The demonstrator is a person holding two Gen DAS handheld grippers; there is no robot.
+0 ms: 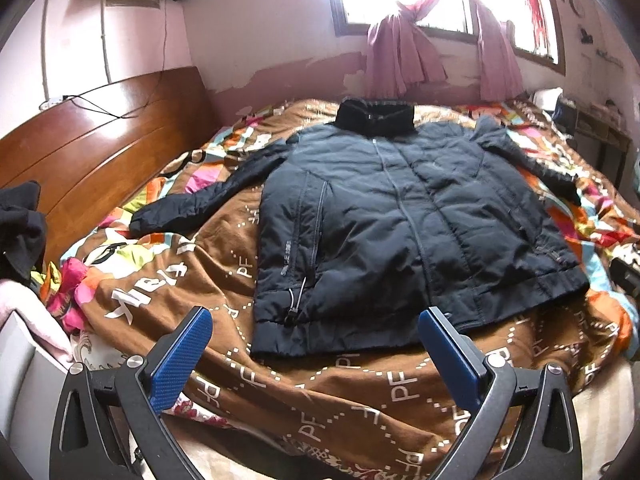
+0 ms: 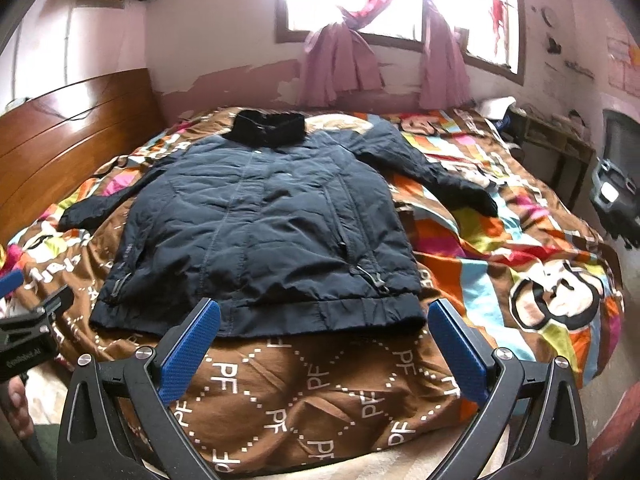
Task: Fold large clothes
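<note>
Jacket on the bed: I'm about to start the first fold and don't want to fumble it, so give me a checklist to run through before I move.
1. Jacket lies flat, front up, zipped: ok.
2. Both sleeves spread out to the sides, left sleeve and right sleeve: ok.
3. Left gripper open and empty, near the hem: ok.
4. Right gripper open and empty, near the hem: ok.
5. Hem free, nothing lying on it: ok.
6. Quilt smooth under the jacket: not ok, it is rumpled around it.
</note>
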